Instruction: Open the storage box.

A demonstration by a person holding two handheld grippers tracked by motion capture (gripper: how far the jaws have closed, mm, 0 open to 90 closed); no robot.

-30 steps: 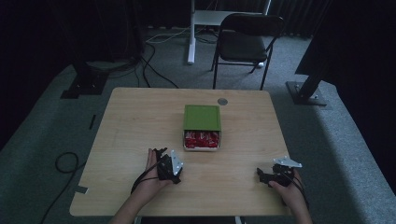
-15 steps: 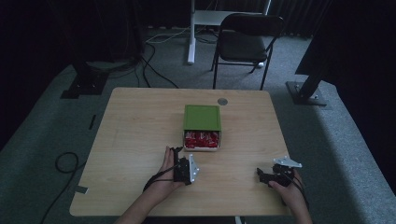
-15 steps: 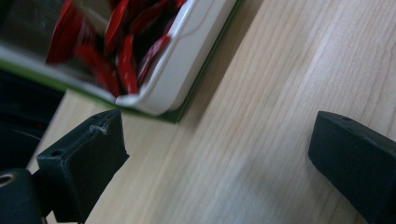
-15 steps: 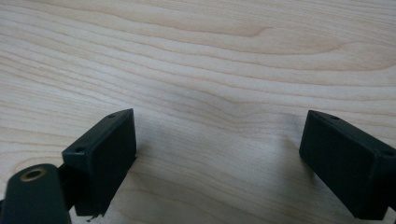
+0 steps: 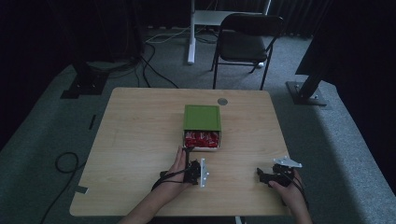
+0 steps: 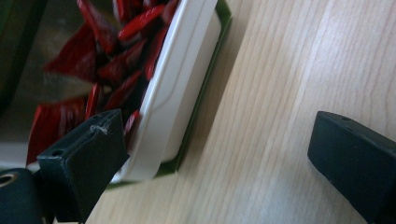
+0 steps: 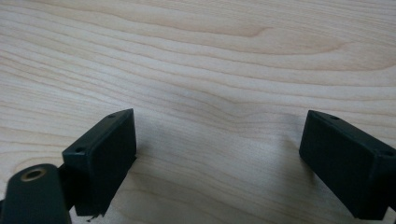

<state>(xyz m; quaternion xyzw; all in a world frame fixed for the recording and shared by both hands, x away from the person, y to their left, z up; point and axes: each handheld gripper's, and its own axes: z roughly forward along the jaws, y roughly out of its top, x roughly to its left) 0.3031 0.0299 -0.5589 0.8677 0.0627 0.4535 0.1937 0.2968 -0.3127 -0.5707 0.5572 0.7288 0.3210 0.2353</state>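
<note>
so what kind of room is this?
Probably a lab or recording studio, not a home: bare wooden table on grey carpet, dark curtains around, loose floor cables, metal stand bases and a folding chair.

A green box point(image 5: 201, 117) with a white inner tray point(image 6: 180, 88) holds glossy red packets point(image 6: 107, 60). The bench point(image 5: 140, 135) is pale wood with wavy grain. Both claws are black.

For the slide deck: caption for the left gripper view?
Open left gripper at the white tray of red packets, over the wooden table.
</note>
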